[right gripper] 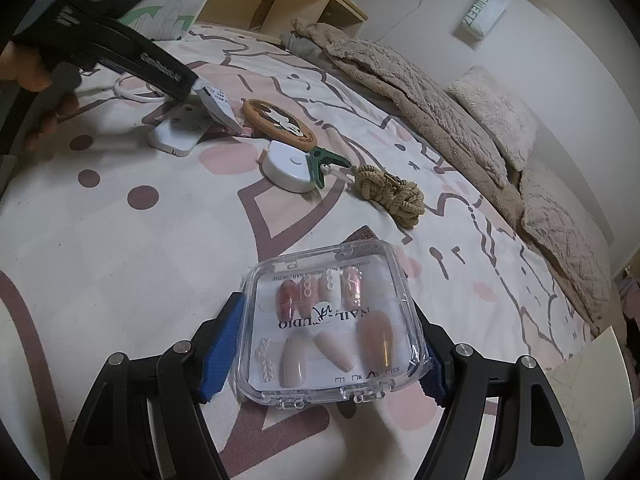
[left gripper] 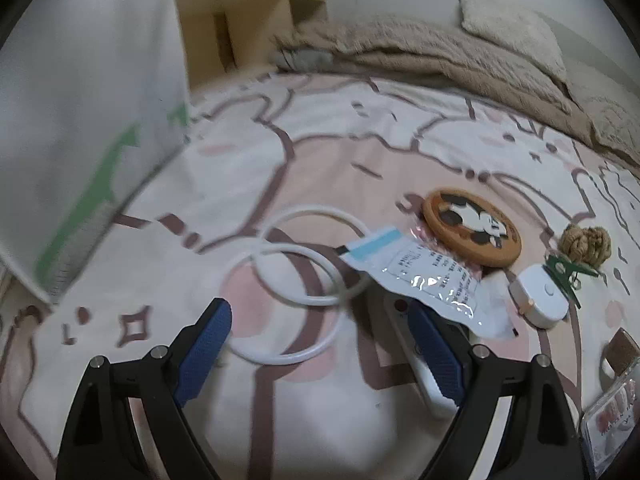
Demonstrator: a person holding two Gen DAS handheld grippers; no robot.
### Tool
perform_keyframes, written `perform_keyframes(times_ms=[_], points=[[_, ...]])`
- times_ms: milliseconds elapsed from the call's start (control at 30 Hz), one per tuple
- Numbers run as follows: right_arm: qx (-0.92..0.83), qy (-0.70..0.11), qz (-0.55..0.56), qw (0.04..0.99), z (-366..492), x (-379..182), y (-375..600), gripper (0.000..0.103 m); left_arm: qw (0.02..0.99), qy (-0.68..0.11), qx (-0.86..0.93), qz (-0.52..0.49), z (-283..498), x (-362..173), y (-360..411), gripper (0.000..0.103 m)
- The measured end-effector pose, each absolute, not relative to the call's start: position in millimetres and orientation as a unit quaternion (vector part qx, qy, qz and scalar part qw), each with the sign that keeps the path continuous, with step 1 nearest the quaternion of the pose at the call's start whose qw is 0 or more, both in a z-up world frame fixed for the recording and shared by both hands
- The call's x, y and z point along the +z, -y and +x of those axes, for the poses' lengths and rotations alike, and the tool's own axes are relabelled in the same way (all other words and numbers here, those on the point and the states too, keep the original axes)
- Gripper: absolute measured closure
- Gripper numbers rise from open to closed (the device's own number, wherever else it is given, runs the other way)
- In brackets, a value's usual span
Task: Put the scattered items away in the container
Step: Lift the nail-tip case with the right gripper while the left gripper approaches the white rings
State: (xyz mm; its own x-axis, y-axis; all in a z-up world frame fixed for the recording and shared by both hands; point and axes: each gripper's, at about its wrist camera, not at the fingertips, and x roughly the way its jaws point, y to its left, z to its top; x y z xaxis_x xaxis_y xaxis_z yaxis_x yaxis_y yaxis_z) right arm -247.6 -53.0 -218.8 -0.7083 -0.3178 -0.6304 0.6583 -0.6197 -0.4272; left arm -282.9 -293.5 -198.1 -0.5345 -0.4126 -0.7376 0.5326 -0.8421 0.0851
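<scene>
**Nail case gripped, left jaws wide over the rings**

The right gripper (right gripper: 324, 344) clasped the clear nail case (right gripper: 328, 328) by its two side edges, the blue pads pressed against the plastic, the case held just above the patterned bedspread (right gripper: 100, 272). Taking the round panda coaster (left gripper: 472, 228) as the landmark: the left gripper (left gripper: 320, 344) stood released, jaws wide, on the near side of the coaster, with nothing between its pads. Two white rings (left gripper: 288, 280), overlapping, lay to the coaster's left, just ahead of those jaws. A clear sachet (left gripper: 424, 280) rested against the coaster's near edge, partly over a white remote (left gripper: 424, 380). A white round gadget (left gripper: 540, 296) with a green clip (left gripper: 564, 276) sat to the coaster's right, and a knotted rope piece (left gripper: 588, 244) just beyond that. The container (left gripper: 80, 128), a white box with green print, stood well to the coaster's left.

The step in hand looked like the carry of the nail case, with most items still scattered. The next move would call for swinging the case across to the box and releasing it over the opening; the left gripper would need to settle on one ring.
</scene>
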Motion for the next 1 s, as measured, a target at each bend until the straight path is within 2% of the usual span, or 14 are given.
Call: perform_keyframes(times_ms=[167,367,567,1000], points=[[-0.862,-0.330,0.259,0.285,-248,-219,53,0.026,0.250,-0.104,-0.865,0.422,-286,-205,300,0.012],[-0.862,-0.330,0.260,0.285,-249,-218,53,0.026,0.196,-0.106,-0.855,0.468,-287,-209,280,0.000],[-0.862,-0.330,0.260,0.284,-249,-218,53,0.026,0.141,-0.053,-0.848,0.508,-281,-214,248,0.000],[-0.861,-0.317,0.279,0.284,-240,-215,40,0.026,0.118,-0.067,-0.846,0.515,-245,-210,224,0.000]])
